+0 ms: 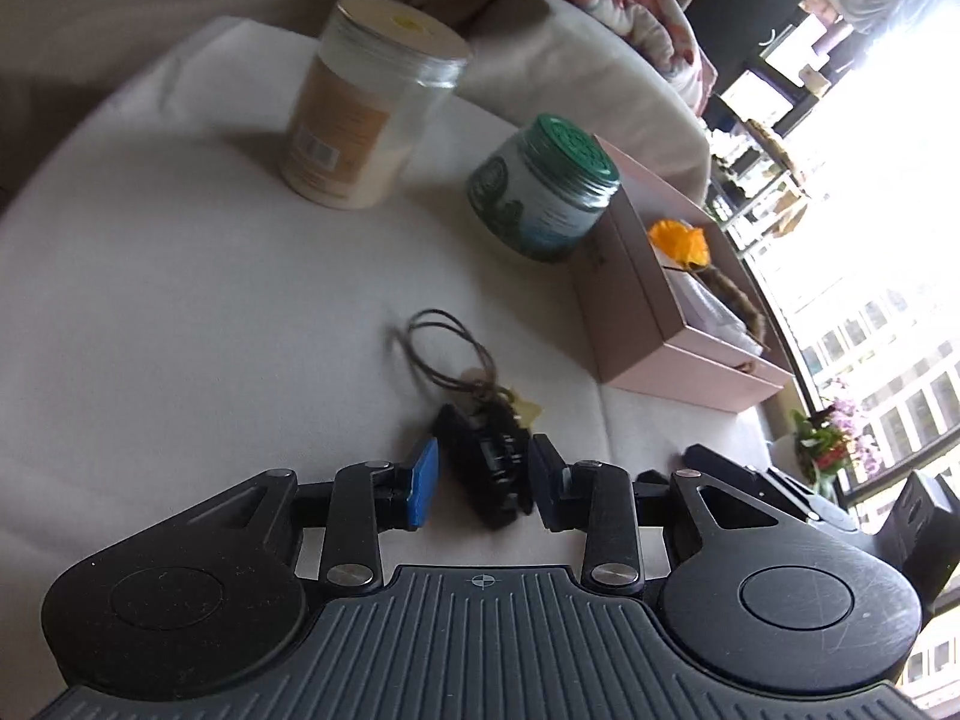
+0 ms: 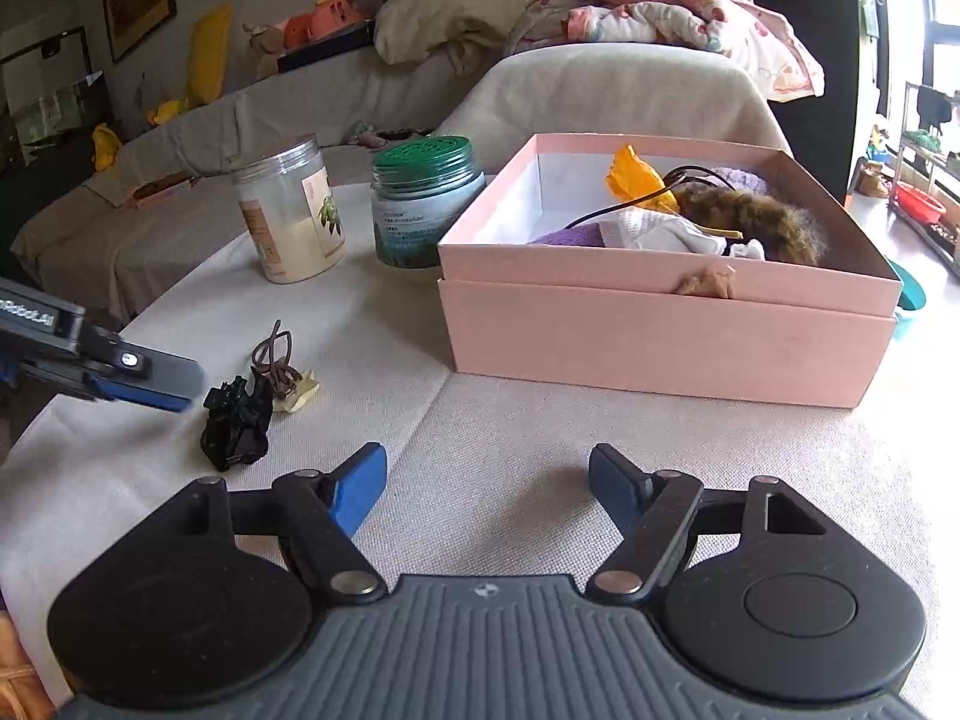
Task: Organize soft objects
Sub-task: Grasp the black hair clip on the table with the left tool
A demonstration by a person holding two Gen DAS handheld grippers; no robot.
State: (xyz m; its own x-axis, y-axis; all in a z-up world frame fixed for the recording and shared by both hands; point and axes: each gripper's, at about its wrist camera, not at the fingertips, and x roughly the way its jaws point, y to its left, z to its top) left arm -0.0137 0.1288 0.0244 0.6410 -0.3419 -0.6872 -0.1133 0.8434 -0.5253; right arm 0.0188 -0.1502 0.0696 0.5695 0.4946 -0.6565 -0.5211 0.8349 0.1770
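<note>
A crumpled black soft item (image 1: 486, 468) (image 2: 235, 423) lies on the white cloth, with a brown cord loop (image 1: 447, 348) (image 2: 276, 360) and a small yellow scrap (image 2: 300, 393) beside it. My left gripper (image 1: 483, 483) is open, its pads on either side of the black item without closing on it; one of its fingers (image 2: 150, 381) shows in the right wrist view. My right gripper (image 2: 487, 489) is open and empty above the cloth. The pink box (image 2: 660, 324) (image 1: 636, 312) holds an orange item (image 2: 636, 180), brown fur (image 2: 756, 216), and white and purple cloth pieces.
A tall clear jar of white powder (image 2: 294, 210) (image 1: 366, 102) and a green-lidded jar (image 2: 423, 204) (image 1: 543, 192) stand behind the box's left side. A sofa with blankets and pillows (image 2: 600, 12) lies behind the table. A window is at the right.
</note>
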